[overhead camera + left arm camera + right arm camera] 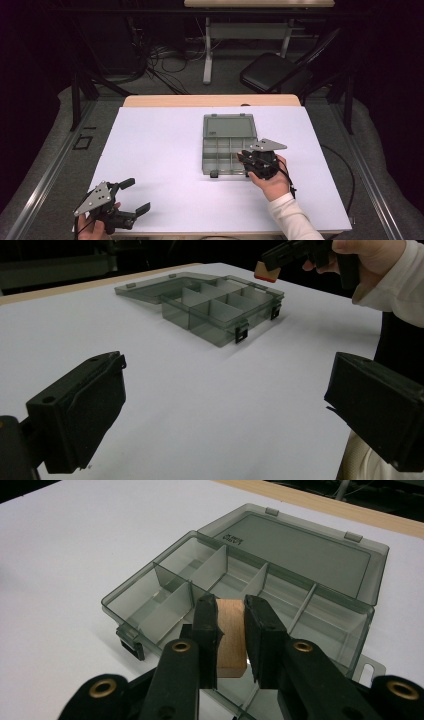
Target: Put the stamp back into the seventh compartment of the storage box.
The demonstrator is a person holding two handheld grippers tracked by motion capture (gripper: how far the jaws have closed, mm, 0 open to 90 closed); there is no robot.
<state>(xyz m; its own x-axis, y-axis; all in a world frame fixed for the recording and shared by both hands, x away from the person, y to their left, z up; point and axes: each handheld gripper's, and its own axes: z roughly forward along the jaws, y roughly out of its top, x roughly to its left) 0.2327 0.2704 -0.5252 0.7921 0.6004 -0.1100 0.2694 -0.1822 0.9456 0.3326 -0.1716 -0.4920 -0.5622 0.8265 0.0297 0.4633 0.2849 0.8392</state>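
Observation:
A smoky grey compartment box [227, 150] lies open on the white table [160, 150], its lid [229, 126] folded flat behind it. My right gripper [248, 158] hovers over the box's front right corner, shut on a small wooden block [231, 635]. In the right gripper view the block sits between the two black jaws above the front compartments of the box [165, 605]. The left gripper view shows the same block [266, 271] held above the box [220, 307]. My left gripper [135, 196] stands open near the table's front left edge, nothing between its jaws.
A black chair [275, 72] and a desk's legs [207, 50] with cables stand beyond the table's far edge. A wooden strip [210, 100] runs along the table's back. A white-sleeved forearm [295, 217] comes in at the bottom right.

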